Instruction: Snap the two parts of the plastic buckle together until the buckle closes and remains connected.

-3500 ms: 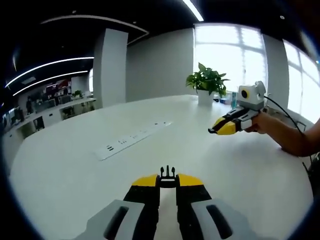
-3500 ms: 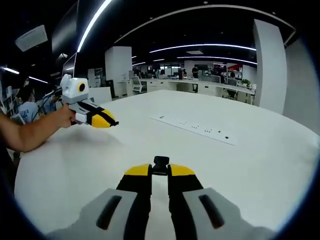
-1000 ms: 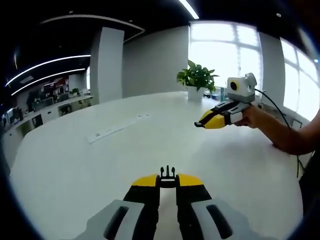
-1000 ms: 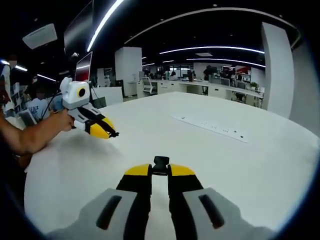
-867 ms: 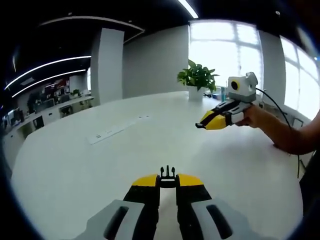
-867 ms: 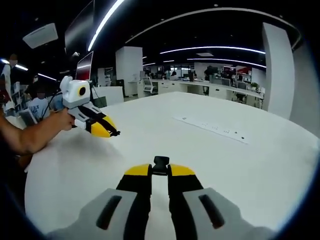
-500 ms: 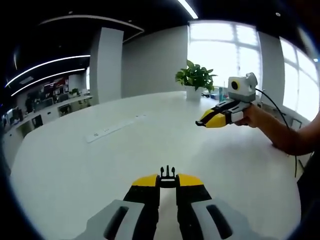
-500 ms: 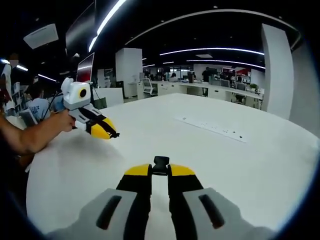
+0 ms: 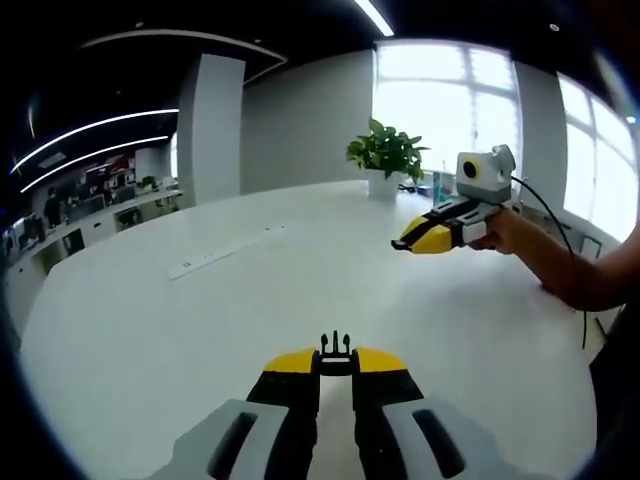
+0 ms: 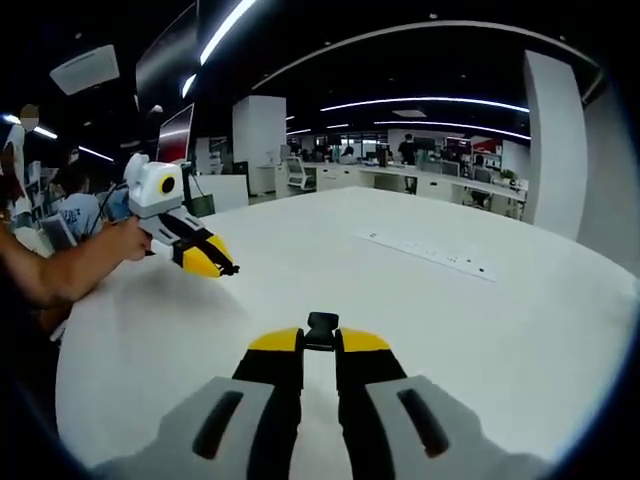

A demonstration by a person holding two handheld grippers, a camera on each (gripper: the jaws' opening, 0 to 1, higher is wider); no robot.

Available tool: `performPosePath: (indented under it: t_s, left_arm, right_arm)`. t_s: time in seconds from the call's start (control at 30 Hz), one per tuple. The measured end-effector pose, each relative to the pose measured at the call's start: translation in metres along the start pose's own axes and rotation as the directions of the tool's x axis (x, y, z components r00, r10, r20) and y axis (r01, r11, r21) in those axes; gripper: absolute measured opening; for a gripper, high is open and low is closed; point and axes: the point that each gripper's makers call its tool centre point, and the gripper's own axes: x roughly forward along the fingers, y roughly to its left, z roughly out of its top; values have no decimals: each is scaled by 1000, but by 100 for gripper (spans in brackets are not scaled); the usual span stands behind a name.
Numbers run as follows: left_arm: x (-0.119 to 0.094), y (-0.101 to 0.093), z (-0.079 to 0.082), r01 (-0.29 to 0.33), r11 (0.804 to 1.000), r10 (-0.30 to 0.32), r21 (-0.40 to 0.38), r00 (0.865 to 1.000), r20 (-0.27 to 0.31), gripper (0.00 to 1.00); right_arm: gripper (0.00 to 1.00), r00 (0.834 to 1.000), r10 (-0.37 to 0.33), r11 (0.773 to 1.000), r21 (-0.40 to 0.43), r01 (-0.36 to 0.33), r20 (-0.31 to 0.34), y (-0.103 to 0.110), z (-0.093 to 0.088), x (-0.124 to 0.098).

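In the left gripper view, my left gripper (image 9: 336, 362) is clamped on the pronged buckle half (image 9: 336, 346), while the right gripper (image 9: 402, 243) has drifted slightly nearer over the white table (image 9: 150, 340), still well apart. In the right gripper view, my right gripper (image 10: 320, 340) pinches the socket buckle half (image 10: 321, 325); the left gripper (image 10: 228, 268) has edged closer, so mating is not yet begun.

Both views ride low over the white bench (image 9: 150, 330), close to its surface, facing each other across it. The left gripper view looks toward the windows, the right tool (image 9: 420, 237) beyond; the right gripper view looks toward the office, the left tool (image 10: 210, 262) beyond.
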Motion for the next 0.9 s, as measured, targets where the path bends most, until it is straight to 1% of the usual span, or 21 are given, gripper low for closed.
performPosePath:
  t_s: [0.2, 0.27, 0.37, 0.53, 0.67, 0.73, 0.8, 0.9]
  left_arm:
    - [0, -3, -1, 0, 1000, 0, 4, 1000, -2, 9]
    - [0, -5, -1, 4, 1000, -4, 6, 1000, 1, 9]
    - [-2, -9, -5, 6, 1000, -6, 15, 1000, -11, 9]
    - [-6, -13, -6, 9, 1000, -9, 16, 1000, -5, 9]
    - [-7, -15, -9, 14, 1000, -14, 21, 1000, -14, 9]
    - [-7, -17, -9, 18, 1000, -17, 22, 1000, -15, 9]
    - [-8, -20, -9, 34, 999, -34, 21, 999, -17, 9]
    - [-10, -22, -10, 37, 999, -37, 25, 999, -21, 9]
  right_arm:
    - [10, 1000, -4, 1000, 1, 4, -5, 4, -7, -3]
    - [10, 1000, -14, 1000, 10, 13, 5, 2, -7, -6]
    - [10, 1000, -16, 1000, 18, 16, 7, 3, -9, -8]
    - [10, 1000, -21, 1000, 6, 21, 5, 7, -10, -10]
    - [10, 1000, -17, 1000, -7, 17, 4, 12, -11, -11]
    - [10, 1000, -19, 1000, -12, 19, 4, 13, -11, -12]
    - [10, 1000, -18, 1000, -18, 18, 6, 14, -11, -12]
    - [10, 1000, -19, 1000, -19, 19, 4, 13, -13, -13]
